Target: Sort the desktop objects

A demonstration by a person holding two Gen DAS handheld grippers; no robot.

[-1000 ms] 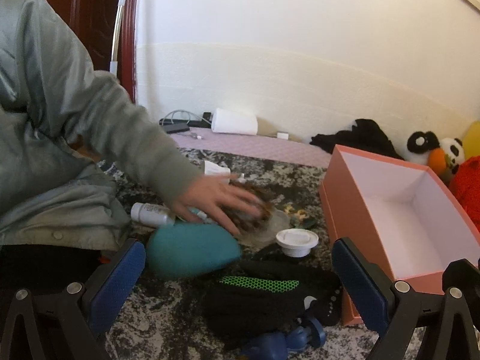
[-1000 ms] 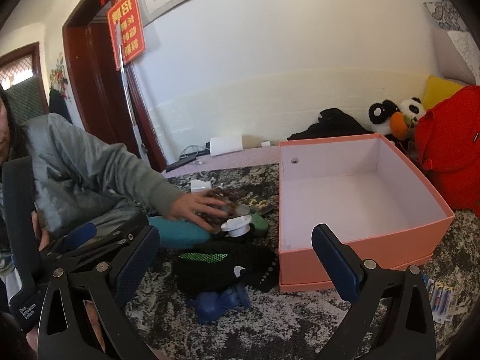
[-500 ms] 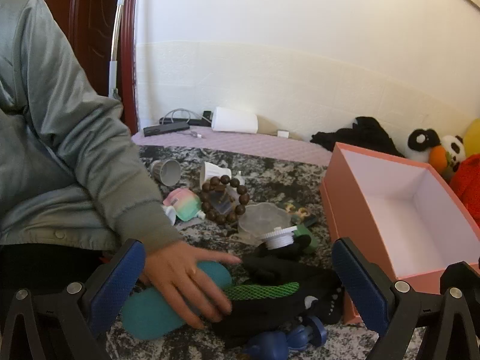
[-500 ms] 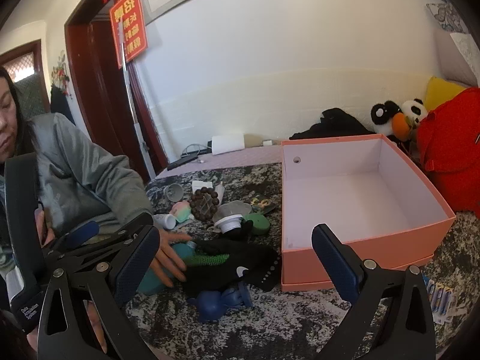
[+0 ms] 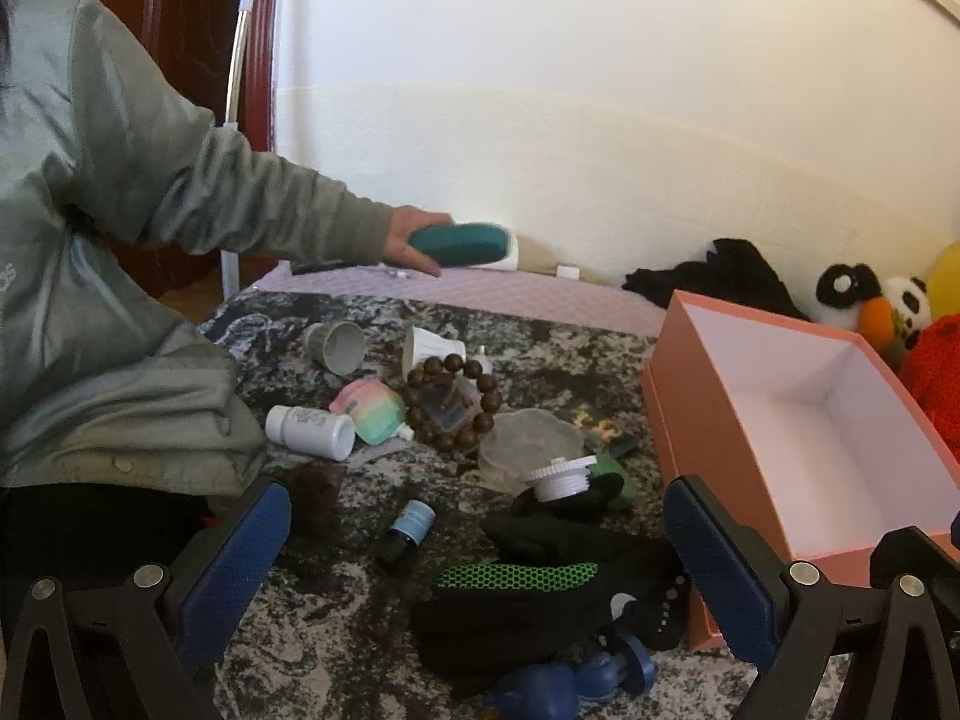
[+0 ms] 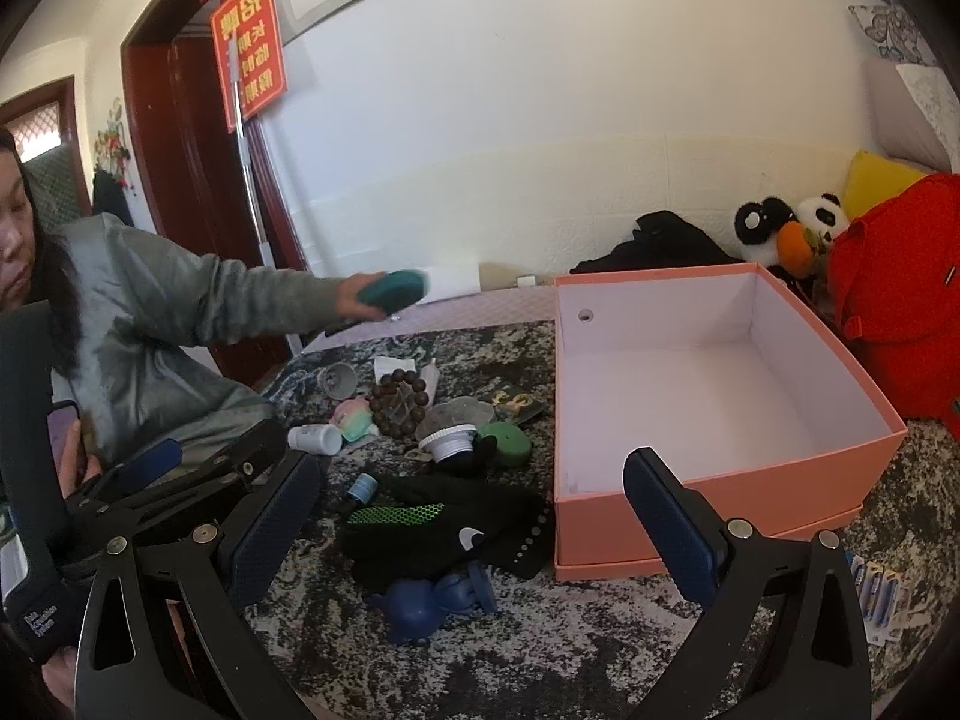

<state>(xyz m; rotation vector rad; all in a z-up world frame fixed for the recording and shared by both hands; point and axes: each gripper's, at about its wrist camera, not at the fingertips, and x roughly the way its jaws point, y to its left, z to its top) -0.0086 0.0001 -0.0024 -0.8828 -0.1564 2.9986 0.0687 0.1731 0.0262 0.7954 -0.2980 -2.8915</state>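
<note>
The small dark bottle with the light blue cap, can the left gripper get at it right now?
Probably yes. The small dark bottle with the light blue cap lies alone on bare cloth between the open left gripper fingers; the black glove sits beside it.

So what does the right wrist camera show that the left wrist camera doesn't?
Only the right wrist view shows the pack of batteries by the pink box's near corner, the red wall sign and the other gripper at far left. Only the left wrist view shows its own open blue fingers. Both share the empty pink box, the bead bracelet, the black glove and a hand lifting a teal case.
</note>
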